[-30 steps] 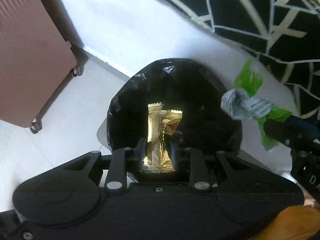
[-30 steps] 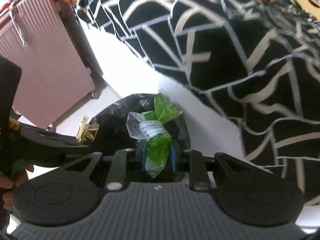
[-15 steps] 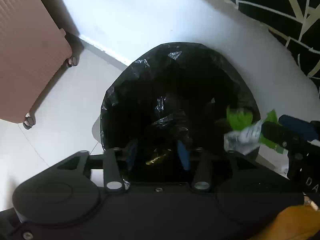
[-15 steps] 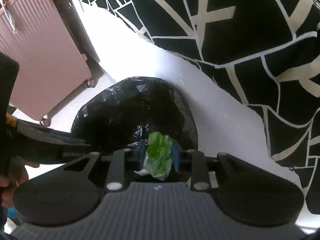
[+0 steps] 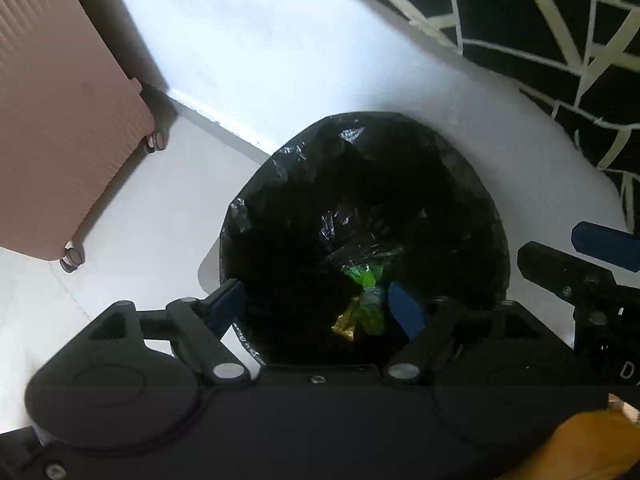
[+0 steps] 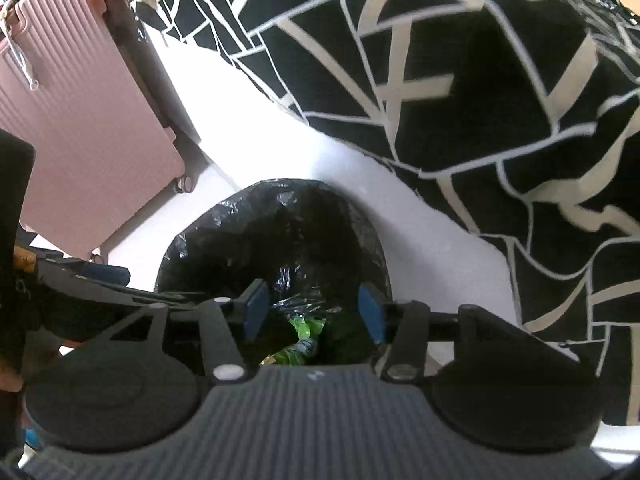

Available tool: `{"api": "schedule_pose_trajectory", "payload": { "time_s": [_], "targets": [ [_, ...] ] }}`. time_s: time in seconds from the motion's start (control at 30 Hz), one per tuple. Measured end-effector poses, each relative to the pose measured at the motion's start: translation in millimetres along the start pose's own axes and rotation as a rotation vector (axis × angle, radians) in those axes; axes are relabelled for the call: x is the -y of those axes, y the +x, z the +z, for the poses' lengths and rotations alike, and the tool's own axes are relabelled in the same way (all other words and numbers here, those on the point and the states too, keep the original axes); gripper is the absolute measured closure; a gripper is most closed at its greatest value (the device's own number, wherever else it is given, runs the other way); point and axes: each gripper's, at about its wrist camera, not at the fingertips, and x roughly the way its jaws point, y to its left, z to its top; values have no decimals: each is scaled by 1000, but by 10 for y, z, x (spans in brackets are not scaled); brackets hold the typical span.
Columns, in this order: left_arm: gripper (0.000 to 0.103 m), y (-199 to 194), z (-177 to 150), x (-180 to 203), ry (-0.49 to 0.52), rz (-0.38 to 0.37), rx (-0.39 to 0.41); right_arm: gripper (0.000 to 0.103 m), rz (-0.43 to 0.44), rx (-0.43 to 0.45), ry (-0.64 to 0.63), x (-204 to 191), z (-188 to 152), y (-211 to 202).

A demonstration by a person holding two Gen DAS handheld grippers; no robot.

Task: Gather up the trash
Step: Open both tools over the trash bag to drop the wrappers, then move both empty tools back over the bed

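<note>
A bin lined with a black bag point(image 5: 280, 184) point(image 6: 224, 220) stands on the white floor beside the bed. At its bottom lie a green wrapper point(image 5: 366, 300) point(image 6: 302, 334) and a gold wrapper point(image 5: 346, 322), side by side. My left gripper point(image 5: 316, 308) hovers over the bin's near rim, open, with nothing between its blue pads. My right gripper point(image 6: 312, 312) is also open and empty above the bin mouth; its fingers show at the right edge of the left wrist view point(image 5: 576, 264).
A pink ribbed suitcase point(image 5: 60, 120) point(image 6: 80, 128) on wheels stands left of the bin. A black quilt with cream lines point(image 5: 560, 40) point(image 6: 440, 80) covers the white bed point(image 5: 320, 60) behind and to the right. A hand point(image 6: 12, 376) shows at the left edge.
Both grippers have opened. The gold wrapper left my left gripper first, then the green wrapper left my right one; both now lie in the bin.
</note>
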Motion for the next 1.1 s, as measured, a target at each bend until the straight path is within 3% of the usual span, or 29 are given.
{"api": "schedule_pose_trajectory", "payload": {
  "time_s": [0.3, 0.6, 0.8, 1.1],
  "targets": [
    [24, -447, 115, 12, 17, -6, 32, 37, -30, 29, 26, -45, 174, -407],
    [24, -1226, 436, 59, 40, -35, 98, 37, -86, 62, 110, -5, 473, -1021],
    [25, -1849, 864, 181, 103, -95, 150, 37, -142, 108, 231, 100, 828, -1586],
    [25, -2501, 1694, 524, 236, -159, 305, 37, -290, 274, 360, 535, 1444, -2174]
  ]
}}
